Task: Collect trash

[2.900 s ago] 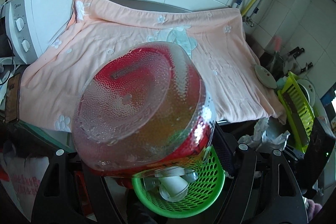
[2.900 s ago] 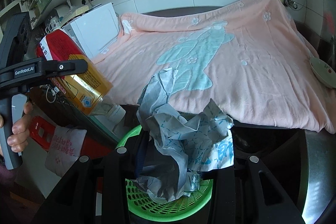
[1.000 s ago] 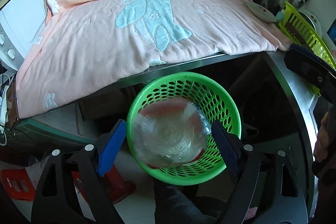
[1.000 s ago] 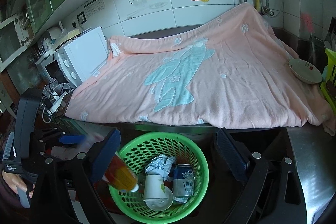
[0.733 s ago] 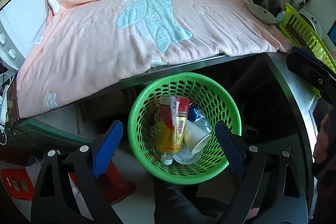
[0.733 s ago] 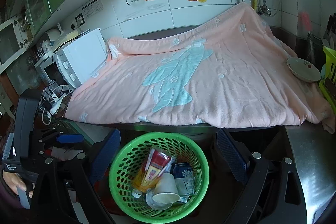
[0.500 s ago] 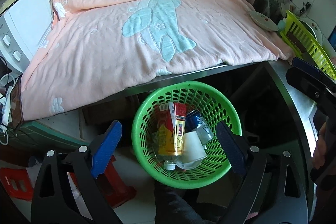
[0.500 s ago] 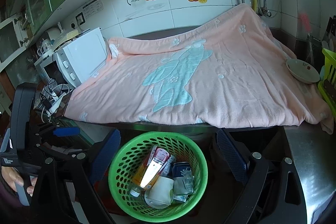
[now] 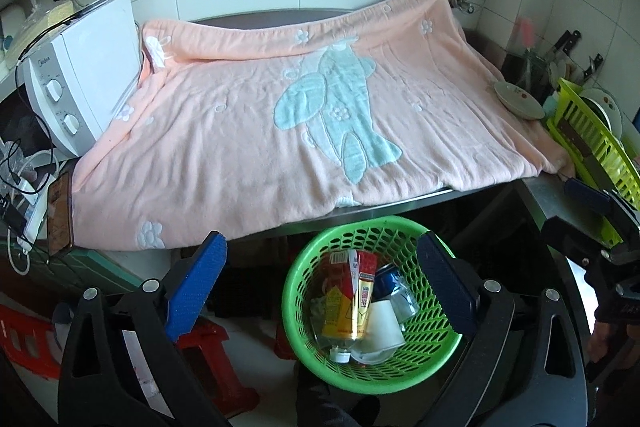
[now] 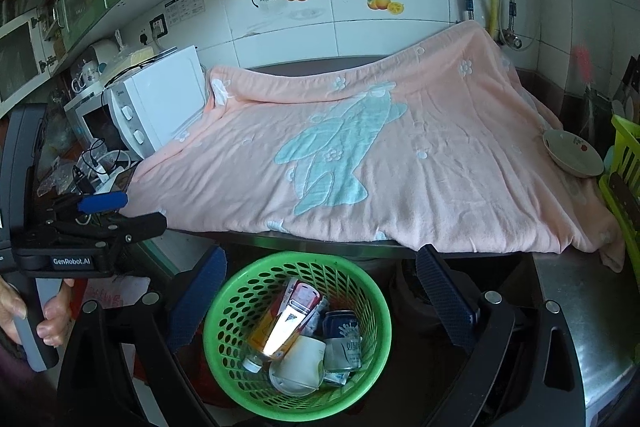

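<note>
A white tiled wall (image 10: 360,39) is seen behind the desk (image 9: 404,205), which is draped with a pink blanket (image 9: 248,147). Below its edge, the green basket (image 9: 436,351) holds the bottle (image 9: 348,303). Both the left gripper (image 9: 320,281) and the right gripper (image 10: 322,291) are seen released, the left's jaws having just been opening.

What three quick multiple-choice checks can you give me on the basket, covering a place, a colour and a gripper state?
1. Where does the bottle lie?
A. on the pink blanket
B. in the basket
C. in the left gripper

2. What colour is the basket?
A. green
B. red
C. white

3. How does the left gripper stand?
A. shut on the bottle
B. shut on the paper cup
C. open, nothing between its jaws

Answers:
1. B: the bottle rests among the paper cup and can inside the basket.
2. A: its mesh wall is bright green.
3. C: its jaws have just been opening and stand wide apart above the basket, holding nothing.
</note>
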### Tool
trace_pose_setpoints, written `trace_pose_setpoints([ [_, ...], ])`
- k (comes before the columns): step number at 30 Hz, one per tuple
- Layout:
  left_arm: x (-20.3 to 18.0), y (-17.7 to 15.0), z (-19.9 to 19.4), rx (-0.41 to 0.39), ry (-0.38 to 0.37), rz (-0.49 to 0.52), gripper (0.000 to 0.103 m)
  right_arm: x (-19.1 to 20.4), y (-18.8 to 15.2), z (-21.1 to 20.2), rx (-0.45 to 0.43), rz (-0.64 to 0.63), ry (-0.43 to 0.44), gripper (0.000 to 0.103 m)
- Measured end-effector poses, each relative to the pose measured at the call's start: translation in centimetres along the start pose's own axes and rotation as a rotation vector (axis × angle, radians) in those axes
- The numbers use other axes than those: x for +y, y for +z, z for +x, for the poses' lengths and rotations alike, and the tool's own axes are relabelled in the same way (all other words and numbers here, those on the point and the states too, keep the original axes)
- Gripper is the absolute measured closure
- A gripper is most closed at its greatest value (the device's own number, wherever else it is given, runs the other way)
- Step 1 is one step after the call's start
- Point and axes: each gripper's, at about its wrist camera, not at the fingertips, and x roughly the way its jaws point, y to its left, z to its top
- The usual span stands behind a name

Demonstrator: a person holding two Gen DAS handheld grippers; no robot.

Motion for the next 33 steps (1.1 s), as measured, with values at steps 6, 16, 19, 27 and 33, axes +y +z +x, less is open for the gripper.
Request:
trace_pose_setpoints([
  [6,0.3,0.7,-1.2,-0.086,0.024,0.022,0.008,0.5,0.3,0.0,0.009,-0.013,-0.032,0.01],
  [16,1.6,1.2,-2.2,-0.138,-0.004,-0.028,0.008,0.5,0.5,0.0,0.02,0.002,-0.063,0.01],
  [19,1.9,1.2,-2.3,-0.14,-0.007,-0.035,0.006,0.7,0.6,0.0,0.018,-0.006,-0.077,0.009],
  [27,1.3,1.0,-2.9,-0.178,0.018,0.02,0.005,0.7,0.8,0.1,0.018,-0.014,-0.087,0.009],
  [33,0.8,1.0,-2.9,-0.178,0.028,0.038,0.005,0.8,1.1,0.0,0.012,-0.018,-0.093,0.009],
])
